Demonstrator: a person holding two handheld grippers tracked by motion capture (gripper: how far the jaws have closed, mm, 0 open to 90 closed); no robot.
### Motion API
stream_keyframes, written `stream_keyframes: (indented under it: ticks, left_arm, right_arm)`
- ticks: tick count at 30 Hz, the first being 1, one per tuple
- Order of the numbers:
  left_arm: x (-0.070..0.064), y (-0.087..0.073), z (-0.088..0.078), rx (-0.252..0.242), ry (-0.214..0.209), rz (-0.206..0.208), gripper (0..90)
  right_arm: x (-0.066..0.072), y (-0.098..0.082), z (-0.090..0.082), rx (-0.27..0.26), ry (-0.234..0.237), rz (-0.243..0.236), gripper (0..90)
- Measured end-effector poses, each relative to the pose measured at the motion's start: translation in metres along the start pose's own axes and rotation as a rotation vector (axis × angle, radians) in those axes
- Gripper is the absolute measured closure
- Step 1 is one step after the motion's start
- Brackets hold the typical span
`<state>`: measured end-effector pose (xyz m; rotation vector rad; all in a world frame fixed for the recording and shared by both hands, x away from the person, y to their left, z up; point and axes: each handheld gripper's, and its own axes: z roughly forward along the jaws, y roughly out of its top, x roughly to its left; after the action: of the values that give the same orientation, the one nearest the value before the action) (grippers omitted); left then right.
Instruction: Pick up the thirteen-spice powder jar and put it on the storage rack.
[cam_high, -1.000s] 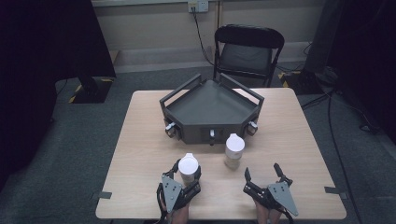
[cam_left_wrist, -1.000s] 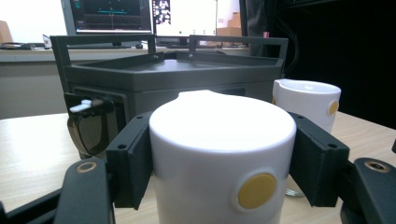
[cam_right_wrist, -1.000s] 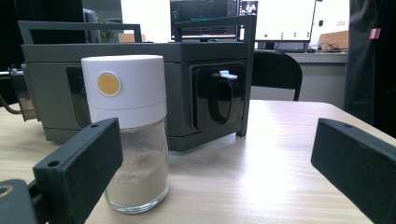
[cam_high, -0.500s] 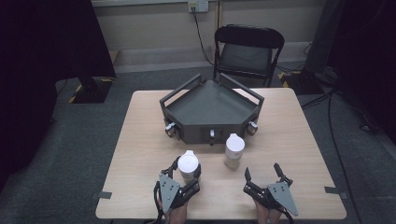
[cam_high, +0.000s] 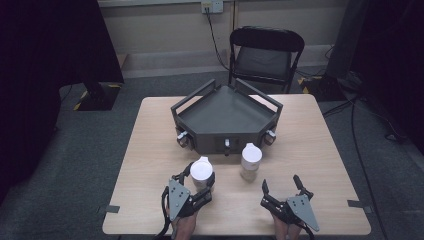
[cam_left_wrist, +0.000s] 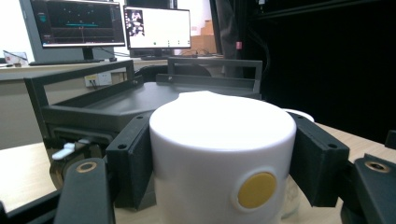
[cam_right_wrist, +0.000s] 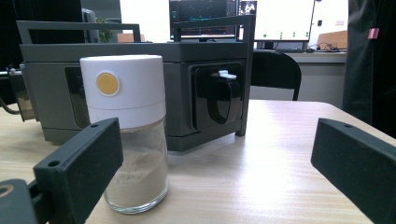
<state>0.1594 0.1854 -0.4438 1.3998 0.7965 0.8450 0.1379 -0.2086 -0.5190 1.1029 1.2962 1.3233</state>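
The white-capped jar sits clamped between the two jaws of the left gripper, near the front edge of the table, left of its middle. In the left gripper view the black pads press on both sides of the white cap, which bears a round yellow dot; the glass body below the cap is cut off by the bottom of that view, so whether the jar rests on the table or hangs clear of it cannot be told.

A second jar stands upright just to its right, a little nearer the grey tray. The right gripper view shows its glass part about a third full of pale powder, with the left jaw covering part of its lower side.

The right gripper lies near the front edge, right of the middle, its jaws spread wide with nothing between them.

The tray stands at the table's middle toward the back edge; its front wall carries a black latch.
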Motion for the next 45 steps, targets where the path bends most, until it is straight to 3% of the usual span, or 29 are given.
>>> stream_keyframes:
  ticks: [11, 20, 23, 29, 35, 45]
  left_arm:
    - [0.018, 0.016, 0.02, 0.006, -0.042, 0.017, 31.2]
    - [0.027, 0.032, 0.035, 0.001, -0.047, 0.041, 31.2]
    - [0.031, 0.036, 0.04, -0.003, -0.046, 0.025, 31.2]
    - [0.032, 0.043, 0.05, -0.006, -0.04, 0.033, 31.3]
    - [0.032, 0.053, 0.059, -0.017, -0.016, 0.037, 31.2]
    - [0.024, 0.071, 0.081, -0.037, 0.067, 0.021, 31.3]
  right_arm:
    - [0.0, 0.0, 0.0, 0.0, -0.001, 0.0, 0.6]
    - [0.0, 0.0, 0.0, 0.0, -0.001, 0.0, 0.6]
    - [0.0, 0.0, 0.0, 0.0, -0.002, 0.0, 0.6]
    - [0.0, 0.0, 0.0, 0.0, -0.002, 0.003, 0.6]
    - [0.0, 0.0, 0.0, 0.0, -0.002, 0.0, 0.6]
    - [0.0, 0.0, 0.0, 0.001, -0.002, 0.002, 0.6]
